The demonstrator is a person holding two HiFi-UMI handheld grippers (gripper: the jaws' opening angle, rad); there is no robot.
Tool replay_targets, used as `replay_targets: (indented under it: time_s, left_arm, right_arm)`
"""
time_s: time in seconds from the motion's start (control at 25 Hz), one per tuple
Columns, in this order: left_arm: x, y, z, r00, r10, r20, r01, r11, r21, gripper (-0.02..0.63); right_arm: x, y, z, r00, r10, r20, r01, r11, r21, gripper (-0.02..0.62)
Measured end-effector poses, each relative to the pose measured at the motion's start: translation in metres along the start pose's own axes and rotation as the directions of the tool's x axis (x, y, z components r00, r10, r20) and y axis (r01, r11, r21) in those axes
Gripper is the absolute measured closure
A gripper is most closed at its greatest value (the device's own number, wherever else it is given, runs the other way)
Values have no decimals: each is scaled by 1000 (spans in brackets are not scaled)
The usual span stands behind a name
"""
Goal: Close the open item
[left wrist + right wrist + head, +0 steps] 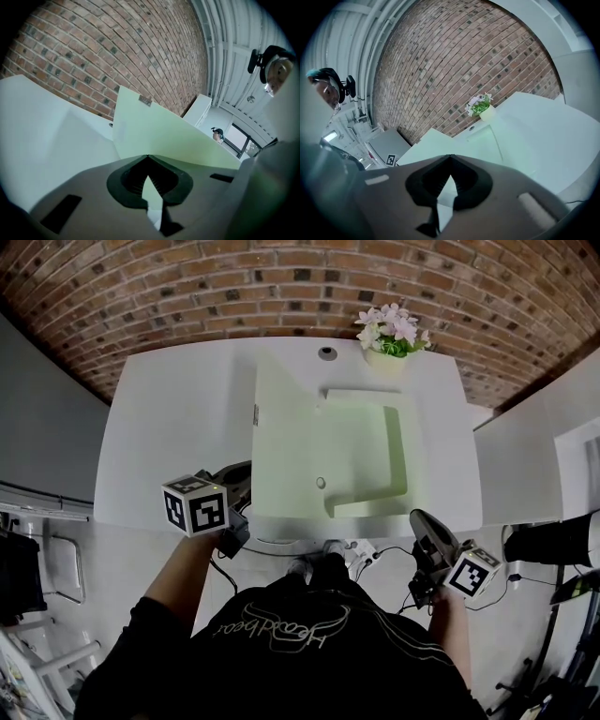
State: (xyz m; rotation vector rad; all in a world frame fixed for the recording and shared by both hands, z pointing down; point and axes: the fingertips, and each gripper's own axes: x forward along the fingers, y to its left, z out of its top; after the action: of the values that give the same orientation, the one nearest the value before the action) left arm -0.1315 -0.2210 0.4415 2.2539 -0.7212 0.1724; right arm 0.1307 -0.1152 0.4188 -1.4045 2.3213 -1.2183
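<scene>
Right now L gripper (239,474) & R gripper (424,529) hover at counter's (169,427) near edge, both jaws pressed together w/ nothing between. Hatch lid (286,427) stands raised, left of open recess (370,451); flower pot (392,338) behind.

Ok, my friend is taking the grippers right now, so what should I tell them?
Left gripper: jaws together, right by the near left corner of the pale green flat panel; whether it touches, I can't tell.
Right gripper: jaws together, empty, off the near right edge of the white table.
The panel stands open. A small white pot of pink flowers sits behind it.
Done: nothing yet.
Left: close the panel.
</scene>
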Motion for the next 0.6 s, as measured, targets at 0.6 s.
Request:
replay_targets:
  time_s: [0.6]
  left_arm:
    - [43, -8, 16, 999, 39, 9, -39, 999, -17, 604]
  right_arm:
    - [2, -67, 33, 998, -21, -51, 22, 1000, 8, 592]
